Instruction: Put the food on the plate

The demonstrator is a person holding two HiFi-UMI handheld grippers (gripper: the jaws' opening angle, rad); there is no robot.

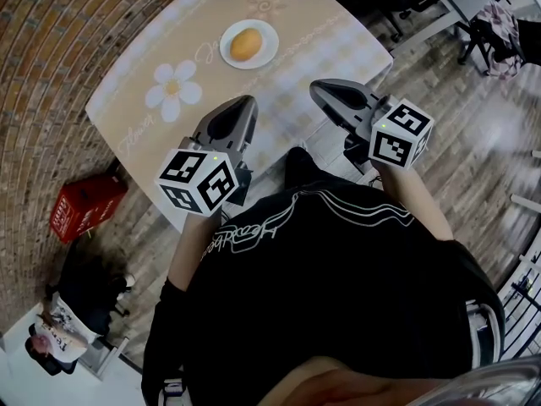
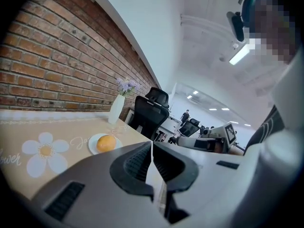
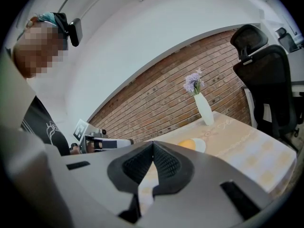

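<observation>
An orange round piece of food (image 1: 245, 44) lies on a small white plate (image 1: 266, 54) at the far middle of the beige flowered table (image 1: 194, 74). The left gripper view shows the same food (image 2: 106, 143) on the plate (image 2: 93, 144), and the right gripper view has the food (image 3: 187, 144) on its plate (image 3: 201, 146) too. My left gripper (image 1: 248, 101) hangs over the table's near edge, shut and empty. To the right, my right gripper (image 1: 314, 88) is shut and empty as well. Both are well short of the plate.
A white vase with purple flowers (image 3: 203, 106) stands at the table's far end. Black office chairs (image 2: 148, 113) are beyond the table. A red crate (image 1: 84, 205) sits on the floor to the left, by the brick wall (image 1: 51, 49).
</observation>
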